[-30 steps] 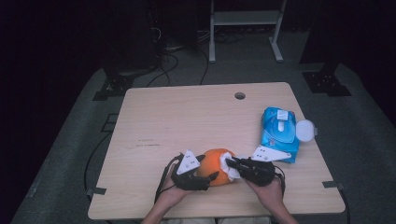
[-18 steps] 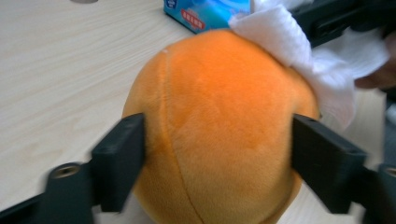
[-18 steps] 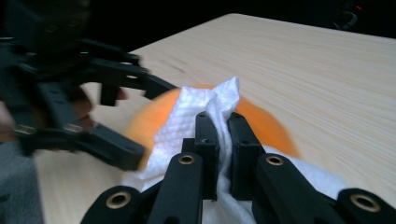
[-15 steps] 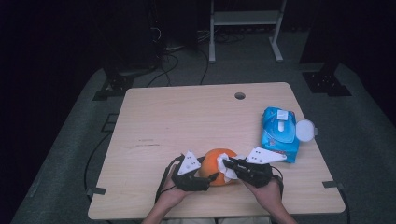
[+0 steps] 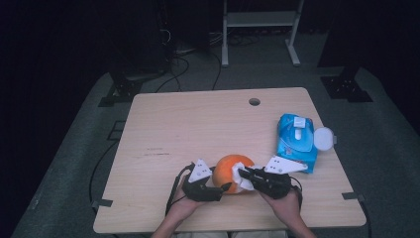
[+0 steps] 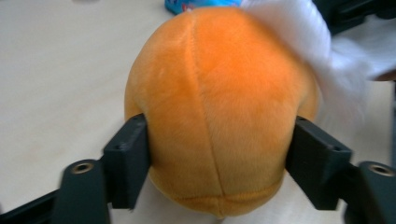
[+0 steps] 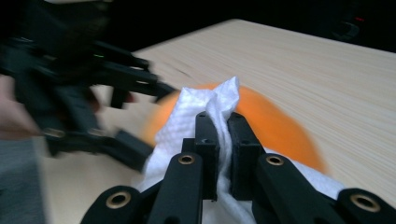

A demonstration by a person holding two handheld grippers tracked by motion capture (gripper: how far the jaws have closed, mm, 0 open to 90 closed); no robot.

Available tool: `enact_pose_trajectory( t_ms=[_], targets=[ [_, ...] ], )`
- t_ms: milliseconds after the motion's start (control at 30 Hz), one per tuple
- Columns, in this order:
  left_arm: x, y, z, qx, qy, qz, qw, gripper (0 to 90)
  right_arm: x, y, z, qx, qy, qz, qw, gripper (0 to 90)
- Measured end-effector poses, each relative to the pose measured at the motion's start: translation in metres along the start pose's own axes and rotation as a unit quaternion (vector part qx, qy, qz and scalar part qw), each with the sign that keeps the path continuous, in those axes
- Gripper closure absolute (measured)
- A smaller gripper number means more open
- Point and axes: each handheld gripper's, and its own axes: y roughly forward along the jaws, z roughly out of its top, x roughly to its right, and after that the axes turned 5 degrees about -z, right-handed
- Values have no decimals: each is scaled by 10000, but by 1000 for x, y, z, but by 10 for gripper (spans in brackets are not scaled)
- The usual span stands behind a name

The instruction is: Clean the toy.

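An orange plush ball (image 5: pixel 229 169) rests on the table near its front edge. My left gripper (image 5: pixel 224 187) comes in from the ball's left. Its jaws have just been closing, and the pads (image 6: pixel 128 158) now press into both sides of the ball (image 6: pixel 215 102). My right gripper (image 5: pixel 243 174) reaches in from the right, shut on a crumpled white wipe (image 7: pixel 196 109) that lies against the top of the ball (image 7: pixel 280 128). That wipe (image 6: pixel 317 42) shows at the upper right of the left gripper view.
A blue pack of wet wipes (image 5: pixel 296 140) with its round white lid (image 5: pixel 324 139) flipped open lies at the right of the wooden table (image 5: pixel 198 124). A cable hole (image 5: pixel 254 101) sits near the far edge. Dark floor and stands surround the table.
Both hands stay in place near the front edge. The left gripper's jaws have drawn in on the orange ball. The right gripper keeps the wipe against the ball.
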Motion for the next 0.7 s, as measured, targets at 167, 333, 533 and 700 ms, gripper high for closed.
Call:
enact_pose_trajectory(
  t_ms=[167,333,533,700],
  targets=[
    [5,-6,4,19,377,148,9992,331,1,-3,6,5,-268,-279,9992,835],
    [10,-1,5,-42,561,152,9983,323,3,-1,-1,-44,-54,-262,9996,834],
    [15,0,4,-81,789,226,9966,324,-10,5,5,-47,-212,40,9998,835],
    [18,3,6,-63,875,253,9958,322,4,-4,3,-44,-66,-301,9995,837]
  ],
)
